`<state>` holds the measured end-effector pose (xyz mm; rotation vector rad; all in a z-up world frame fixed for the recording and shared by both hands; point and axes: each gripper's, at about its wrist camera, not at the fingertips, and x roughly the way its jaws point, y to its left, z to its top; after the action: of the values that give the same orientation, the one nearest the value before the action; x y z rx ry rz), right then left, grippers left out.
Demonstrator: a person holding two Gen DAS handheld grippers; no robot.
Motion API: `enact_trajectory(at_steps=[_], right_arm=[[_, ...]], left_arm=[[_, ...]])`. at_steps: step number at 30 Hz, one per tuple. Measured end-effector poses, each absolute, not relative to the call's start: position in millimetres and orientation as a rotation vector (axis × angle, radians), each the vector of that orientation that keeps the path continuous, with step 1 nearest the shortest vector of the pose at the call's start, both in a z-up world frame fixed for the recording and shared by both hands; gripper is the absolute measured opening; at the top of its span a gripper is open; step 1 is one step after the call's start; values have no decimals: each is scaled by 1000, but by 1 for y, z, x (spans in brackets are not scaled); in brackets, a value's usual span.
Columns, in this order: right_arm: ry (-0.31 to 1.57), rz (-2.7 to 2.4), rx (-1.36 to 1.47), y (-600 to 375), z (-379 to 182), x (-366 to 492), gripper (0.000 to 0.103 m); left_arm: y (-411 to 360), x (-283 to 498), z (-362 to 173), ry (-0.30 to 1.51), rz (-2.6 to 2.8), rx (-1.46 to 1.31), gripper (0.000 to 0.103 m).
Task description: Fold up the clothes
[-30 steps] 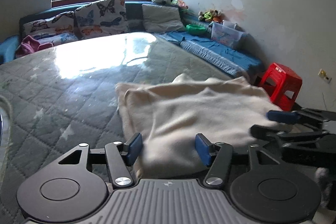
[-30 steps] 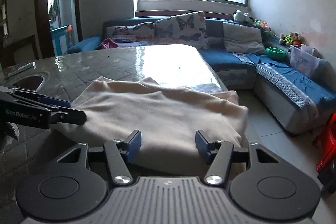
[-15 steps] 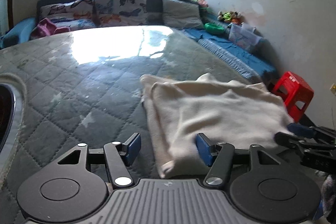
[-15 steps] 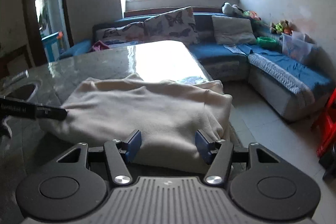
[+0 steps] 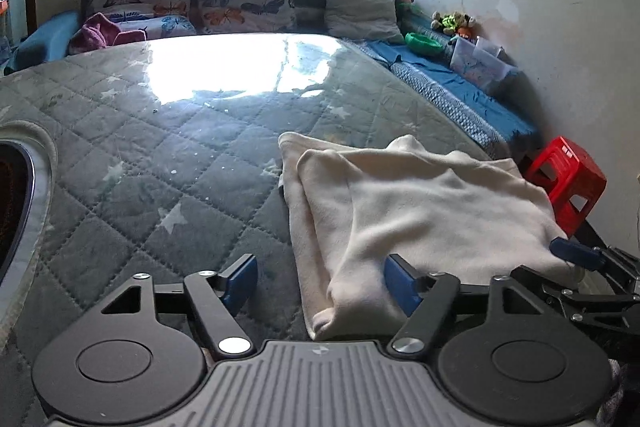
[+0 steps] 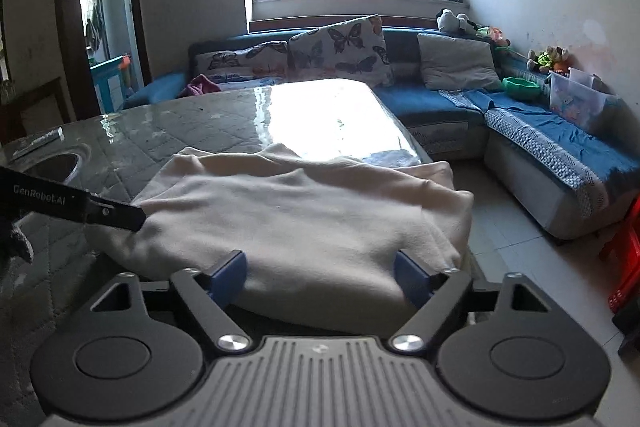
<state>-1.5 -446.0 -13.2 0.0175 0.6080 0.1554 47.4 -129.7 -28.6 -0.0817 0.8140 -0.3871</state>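
A cream garment [image 5: 416, 203] lies folded flat on the quilted grey table [image 5: 168, 155], near its right edge. My left gripper [image 5: 320, 281] is open at the garment's near left corner, its blue pads on either side of that corner without pinching it. In the right wrist view the same cream garment [image 6: 304, 219] fills the middle, and my right gripper [image 6: 322, 273] is open at its near edge. The right gripper's fingers [image 5: 576, 255] show at the far right of the left wrist view, beside the cloth. The left gripper's finger [image 6: 116, 215] touches the garment's left edge.
A round metal basin [image 5: 24, 199] is sunk into the table at left. A blue corner sofa [image 6: 448, 99] with butterfly cushions lies behind the table. A red plastic stool [image 5: 568, 183] stands on the floor at right, below the table edge.
My left gripper has slid left along the garment's near edge, from over the cloth to its left corner. My right gripper has drawn closer to the cloth. Both stay open.
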Motion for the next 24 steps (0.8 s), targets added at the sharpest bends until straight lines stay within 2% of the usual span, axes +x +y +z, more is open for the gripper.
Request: enact_trajectory(at_steps=[3, 13, 24], right_arm=[[605, 147, 14, -443, -13, -1, 101], [596, 111, 18, -433, -14, -4, 103], [555, 70, 82, -431, -7, -19, 103]], left_arm=[[-130, 44, -28, 811, -393, -79, 80], [-128, 31, -20, 778, -404, -44, 103], [-121, 20, -17, 778, -413, -60, 103]])
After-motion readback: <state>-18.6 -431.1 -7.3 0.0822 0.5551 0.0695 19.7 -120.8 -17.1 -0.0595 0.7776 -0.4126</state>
